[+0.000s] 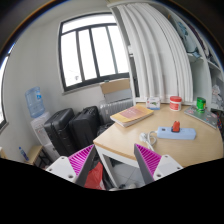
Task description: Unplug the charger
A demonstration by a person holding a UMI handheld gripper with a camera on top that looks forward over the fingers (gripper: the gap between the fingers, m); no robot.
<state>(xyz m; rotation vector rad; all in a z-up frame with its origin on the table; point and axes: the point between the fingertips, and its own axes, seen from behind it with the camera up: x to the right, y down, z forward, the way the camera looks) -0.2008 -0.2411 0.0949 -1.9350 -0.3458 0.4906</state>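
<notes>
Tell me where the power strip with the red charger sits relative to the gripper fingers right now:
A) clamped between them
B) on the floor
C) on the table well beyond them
C: the power strip lies on the table, far beyond the open gripper, whose fingers hold nothing.

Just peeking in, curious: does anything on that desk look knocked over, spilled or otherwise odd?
Nothing stands out. On the pale wooden desk, the white power strip lies flat with a red charger plugged upright in it, and the flat tan cardboard box sits level. The tool is open, short of the desk.
</notes>
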